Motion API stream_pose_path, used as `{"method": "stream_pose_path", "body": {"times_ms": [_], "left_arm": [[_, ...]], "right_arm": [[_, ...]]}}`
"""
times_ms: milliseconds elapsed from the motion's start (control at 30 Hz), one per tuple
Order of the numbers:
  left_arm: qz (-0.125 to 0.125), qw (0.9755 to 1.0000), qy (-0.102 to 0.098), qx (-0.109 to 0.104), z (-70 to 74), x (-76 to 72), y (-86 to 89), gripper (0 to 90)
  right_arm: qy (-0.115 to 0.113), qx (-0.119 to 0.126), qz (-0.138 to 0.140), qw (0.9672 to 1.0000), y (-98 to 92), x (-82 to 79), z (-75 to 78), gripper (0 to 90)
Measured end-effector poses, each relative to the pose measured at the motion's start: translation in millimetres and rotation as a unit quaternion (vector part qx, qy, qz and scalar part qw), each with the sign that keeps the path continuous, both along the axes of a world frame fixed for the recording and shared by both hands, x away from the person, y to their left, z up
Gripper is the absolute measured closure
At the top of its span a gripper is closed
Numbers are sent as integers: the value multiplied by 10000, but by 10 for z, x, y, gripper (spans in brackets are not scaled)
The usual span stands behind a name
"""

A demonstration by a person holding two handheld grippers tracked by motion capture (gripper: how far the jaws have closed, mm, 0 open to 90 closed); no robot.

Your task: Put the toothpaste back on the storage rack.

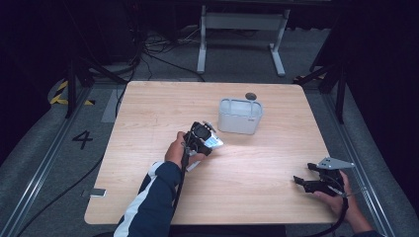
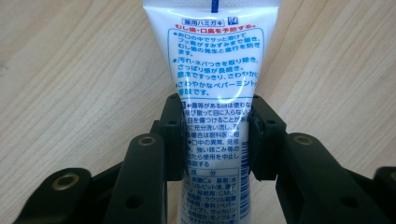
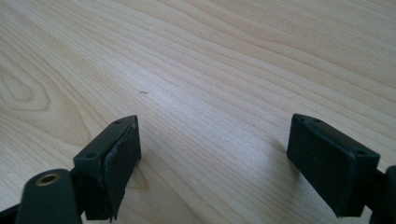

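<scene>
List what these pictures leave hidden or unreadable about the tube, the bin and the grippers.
- Tube: both ends cut off by the left gripper view's edges; its cap cannot be told.
- Left gripper: grip too small in the high view.
- Bin: its inside hidden by its walls.
- Dark round thing behind it: too small to identify.

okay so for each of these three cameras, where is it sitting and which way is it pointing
High view: above the person's side, looking forward and down on the table with its white basket; both forearms, left gripper, right gripper.
Left gripper view: rides the left gripper, looking along its jaws, shut on a white tube.
Right gripper view: rides the right gripper, looking low across bare wood between open jaws.
Shared: high and left gripper views both show the tube; all show the tabletop.
</scene>
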State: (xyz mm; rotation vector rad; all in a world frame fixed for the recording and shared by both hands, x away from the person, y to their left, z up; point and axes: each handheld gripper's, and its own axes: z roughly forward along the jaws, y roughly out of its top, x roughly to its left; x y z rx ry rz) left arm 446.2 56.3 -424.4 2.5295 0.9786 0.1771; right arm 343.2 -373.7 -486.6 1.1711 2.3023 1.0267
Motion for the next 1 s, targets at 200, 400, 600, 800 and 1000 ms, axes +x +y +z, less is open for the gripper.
{"method": "stream_pose_path", "body": {"times_ms": [200, 400, 600, 800, 1000], "left_arm": [[-5, 9991, -220, -354, 169, -62, 126, 658], [15, 9967, -463, -669, 273, -99, 219, 658], [77, 9939, -629, -901, 359, -113, 272, 658], [102, 9907, -766, -1121, 423, -113, 326, 657], [130, 9883, -869, -1247, 499, -103, 356, 658]], "right_arm": [[-2, 0, 1, 10000, 0, 0, 0, 178], [1, 0, -1, 10000, 0, 0, 0, 178], [-1, 1, 0, 10000, 0, 0, 0, 178], [0, 0, 0, 10000, 0, 0, 0, 178], [0, 1, 0, 10000, 0, 0, 0, 178]]}}
